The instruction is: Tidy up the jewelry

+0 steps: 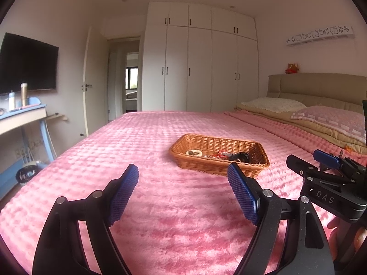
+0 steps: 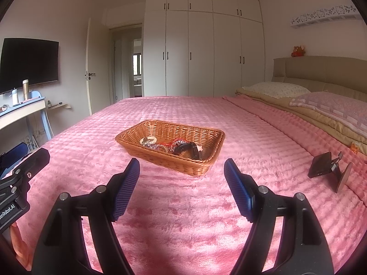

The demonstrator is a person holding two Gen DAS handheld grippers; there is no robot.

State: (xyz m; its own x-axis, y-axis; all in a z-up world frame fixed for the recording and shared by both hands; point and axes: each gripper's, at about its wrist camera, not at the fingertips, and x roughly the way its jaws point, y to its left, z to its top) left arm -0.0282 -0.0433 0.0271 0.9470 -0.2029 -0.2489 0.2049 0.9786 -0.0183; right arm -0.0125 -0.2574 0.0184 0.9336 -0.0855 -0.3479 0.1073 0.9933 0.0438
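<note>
A brown wicker basket (image 1: 257, 153) (image 2: 206, 137) sits on the pink bedspread and holds jewelry: a pale bead bracelet (image 1: 194, 153) (image 2: 148, 140), red and silver pieces (image 2: 176, 142) and a black watch (image 1: 240, 156) (image 2: 190, 149). My left gripper (image 1: 183, 174) is open and empty, hovering over the bed short of the basket. My right gripper (image 2: 182, 167) is open and empty, also just short of the basket. The right gripper also shows at the right of the left wrist view (image 1: 325, 160).
The pink bedspread (image 2: 183, 206) covers a large bed with pillows (image 2: 332, 107) at the right. A phone on a stand (image 2: 321, 165) lies at the right. A desk (image 2: 20, 112) with bottles and a TV stand at the left. White wardrobes (image 2: 201, 52) are behind.
</note>
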